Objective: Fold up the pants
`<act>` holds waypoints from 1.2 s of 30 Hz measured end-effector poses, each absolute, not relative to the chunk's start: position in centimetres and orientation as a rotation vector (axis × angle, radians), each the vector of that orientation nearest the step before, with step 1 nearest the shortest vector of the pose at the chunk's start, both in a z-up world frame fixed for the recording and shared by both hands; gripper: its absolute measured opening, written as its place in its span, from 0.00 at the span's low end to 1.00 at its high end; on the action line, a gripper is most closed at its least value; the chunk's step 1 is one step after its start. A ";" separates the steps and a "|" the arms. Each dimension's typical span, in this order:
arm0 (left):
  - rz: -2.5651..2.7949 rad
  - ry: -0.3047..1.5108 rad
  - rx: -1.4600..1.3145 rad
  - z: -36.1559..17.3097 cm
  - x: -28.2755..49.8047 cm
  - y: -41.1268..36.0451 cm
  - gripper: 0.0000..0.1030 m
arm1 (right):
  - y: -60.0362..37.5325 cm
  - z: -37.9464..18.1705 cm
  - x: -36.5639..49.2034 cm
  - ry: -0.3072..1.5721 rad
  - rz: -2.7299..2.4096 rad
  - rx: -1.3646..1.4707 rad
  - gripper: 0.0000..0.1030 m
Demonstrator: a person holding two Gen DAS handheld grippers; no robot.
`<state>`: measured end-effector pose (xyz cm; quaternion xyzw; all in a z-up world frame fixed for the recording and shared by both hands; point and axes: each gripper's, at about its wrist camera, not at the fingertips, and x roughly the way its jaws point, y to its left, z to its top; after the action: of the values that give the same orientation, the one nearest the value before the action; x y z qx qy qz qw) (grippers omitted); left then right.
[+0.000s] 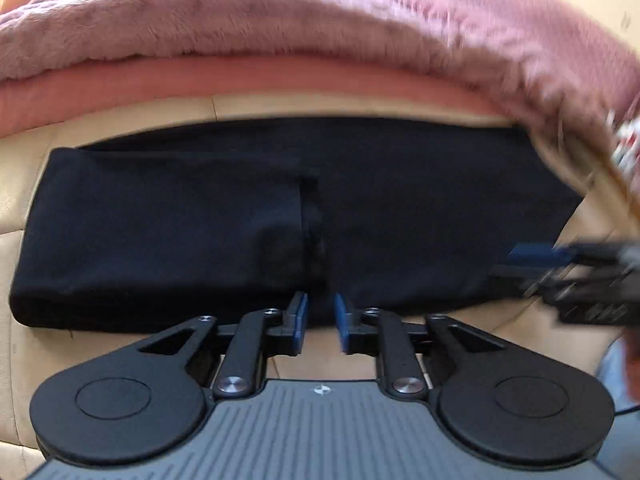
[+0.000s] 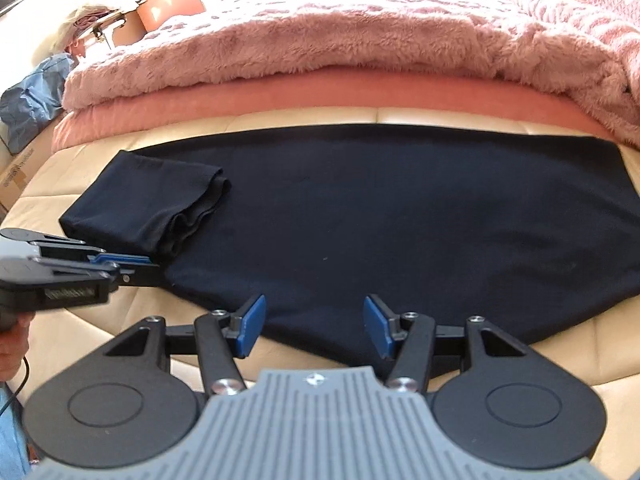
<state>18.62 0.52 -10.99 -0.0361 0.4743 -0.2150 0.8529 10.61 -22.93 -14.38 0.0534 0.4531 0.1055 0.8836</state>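
Left wrist view: the pants (image 1: 240, 216) lie dark and flat on the tan bed (image 1: 24, 208), long side running left to right, with one end already doubled over so its edge ends near the middle. A pink blanket (image 1: 280, 16) is heaped along the far side. The left gripper (image 1: 321, 318) points at the near edge of the pants where that doubled edge ends, its jaws a narrow gap apart and apparently empty. The risk here is pinching only the top layer: the stacked edges are thin and dark, so a shallow bite would lift one layer and pull the fold askew. The right gripper (image 1: 532, 256) comes in low from the right, blurred, over the near right part of the cloth.

Right wrist view: the right gripper (image 2: 316, 326) hovers at the near edge of the pants (image 2: 400, 216) with jaws wide and nothing between them. The left gripper (image 2: 140, 262) reaches in from the left, level with the bed, just beside the doubled end; its jaws look close together, and whether they touch cloth cannot be told. If the two lift unevenly, the loose right part may drag and bunch toward the blanket (image 2: 360, 40).
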 end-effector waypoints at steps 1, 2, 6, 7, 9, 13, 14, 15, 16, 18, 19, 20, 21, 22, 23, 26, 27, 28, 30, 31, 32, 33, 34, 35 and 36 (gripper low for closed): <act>-0.454 0.980 -0.110 -10.3 18.8 1.0 0.35 | -22.8 -14.6 10.7 0.943 0.224 0.121 0.49; -0.441 0.965 -0.139 -9.8 19.6 1.4 0.38 | -22.8 -14.7 10.9 0.939 0.227 0.134 0.46; -0.368 0.988 -0.133 -9.7 23.4 0.7 0.43 | -21.7 -15.1 12.2 0.926 0.248 0.176 0.23; -0.361 1.008 -0.130 -10.0 24.0 0.3 0.45 | -21.2 -15.1 12.5 0.924 0.261 0.177 0.21; -0.333 1.055 -0.115 -10.7 25.1 -0.3 0.45 | -20.4 -15.1 13.1 0.925 0.283 0.162 0.20; -0.282 1.103 -0.040 -11.7 25.8 -2.4 0.46 | -19.6 -15.3 13.7 0.926 0.309 0.154 0.20; -0.278 1.109 -0.033 -11.9 25.9 -2.7 0.46 | -19.5 -15.4 13.7 0.927 0.315 0.155 0.20; -0.274 1.108 -0.013 -12.0 25.6 -3.0 0.47 | -19.4 -15.5 13.7 0.929 0.320 0.153 0.21; -0.272 1.104 0.017 -12.1 25.4 -3.3 0.47 | -19.4 -15.6 13.8 0.930 0.323 0.151 0.21; -0.272 1.091 0.069 -12.1 25.2 -4.1 0.47 | -19.5 -15.8 13.9 0.931 0.325 0.149 0.21; -0.273 1.087 0.080 -12.0 25.2 -4.2 0.40 | -19.6 -16.0 14.0 0.933 0.323 0.152 0.21; -0.277 1.084 0.076 -12.1 25.2 -4.0 0.38 | -19.6 -16.1 14.2 0.934 0.323 0.155 0.21; -0.273 1.081 0.069 -12.1 25.3 -3.7 0.30 | -19.7 -16.1 14.4 0.935 0.326 0.160 0.21; -0.272 1.083 0.049 -12.1 25.4 -3.3 0.19 | -19.7 -16.2 14.6 0.935 0.330 0.161 0.21; -0.276 1.088 0.008 -12.1 25.6 -2.7 0.12 | -19.6 -16.2 14.7 0.934 0.333 0.158 0.21; -0.300 1.107 -0.170 -11.7 26.1 0.1 0.03 | -19.3 -16.1 15.1 0.924 0.362 0.157 0.22; -0.313 1.099 -0.228 -11.4 26.1 1.0 0.03 | -19.1 -16.1 15.3 0.921 0.374 0.161 0.22; -0.317 1.093 -0.284 -11.0 26.1 2.0 0.03 | -18.8 -16.0 15.5 0.920 0.384 0.167 0.22; -0.320 1.081 -0.368 -10.2 26.0 3.7 0.03 | -18.4 -16.0 16.0 0.918 0.402 0.185 0.22; -0.328 1.071 -0.397 -9.7 26.0 4.5 0.03 | -18.2 -15.9 16.3 0.918 0.409 0.193 0.22; -0.338 1.065 -0.418 -9.2 26.0 5.2 0.03 | -17.9 -15.8 16.6 0.917 0.416 0.203 0.22; -0.345 1.066 -0.423 -8.6 26.1 5.7 0.03 | -17.6 -15.7 16.9 0.915 0.424 0.212 0.22; -0.356 1.069 -0.420 -8.1 26.4 5.9 0.03 | -17.2 -15.6 17.2 0.911 0.433 0.223 0.22; -0.371 1.069 -0.414 -7.5 26.4 6.2 0.03 | -16.9 -15.5 17.5 0.905 0.440 0.233 0.22; -0.383 1.066 -0.407 -7.0 26.5 6.5 0.03 | -16.5 -15.3 17.9 0.901 0.449 0.241 0.21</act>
<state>26.51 6.53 -6.97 -0.1912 0.5015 -0.1804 0.8242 17.90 -16.55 -15.33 0.1152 0.4304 0.2148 0.8691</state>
